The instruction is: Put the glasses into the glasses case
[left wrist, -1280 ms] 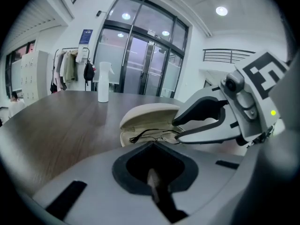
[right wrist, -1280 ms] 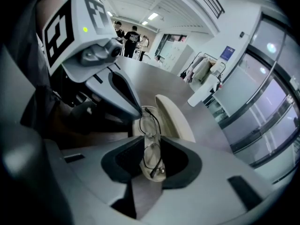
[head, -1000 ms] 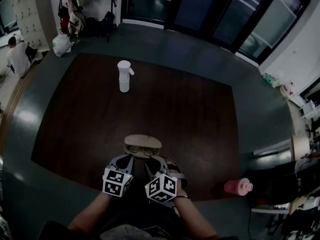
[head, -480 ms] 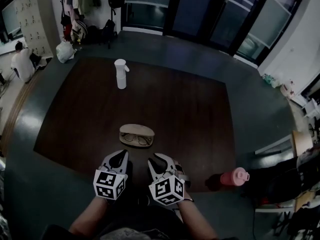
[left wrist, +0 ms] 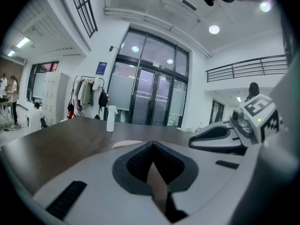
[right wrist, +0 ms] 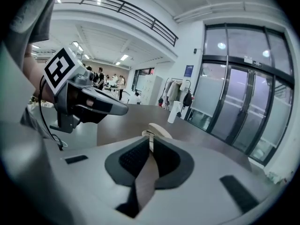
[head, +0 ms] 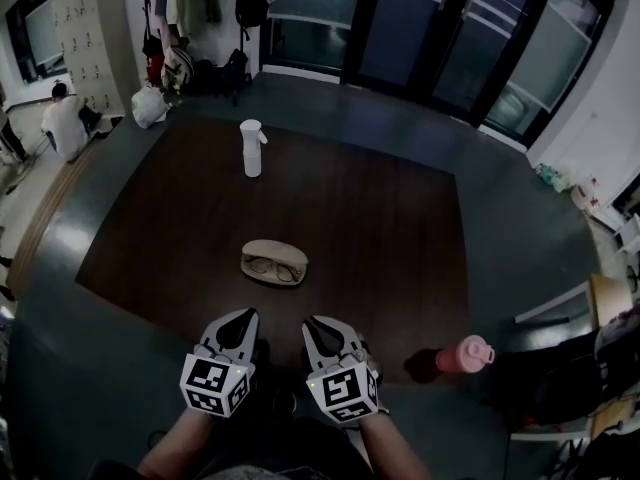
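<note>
A beige glasses case (head: 275, 253) lies open on the dark table (head: 390, 238), a little left of centre, with the glasses (head: 272, 269) lying in its lower half. Both grippers hang side by side off the table's near edge, short of the case. My left gripper (head: 244, 315) is shut with nothing in it, its jaws meeting at the tips (left wrist: 152, 145). My right gripper (head: 312, 322) is shut and holds nothing either (right wrist: 150, 136). In the right gripper view the case (right wrist: 160, 130) shows just beyond the jaw tips.
A white spray bottle (head: 252, 148) stands at the far side of the table. A pink bottle (head: 461, 356) stands at the near right corner. Coats and bags hang at the back left, and a person (head: 68, 125) sits at the far left.
Both grippers have drawn back from the case toward the person, off the table's near edge. The case now lies apart from them, open with the glasses inside.
</note>
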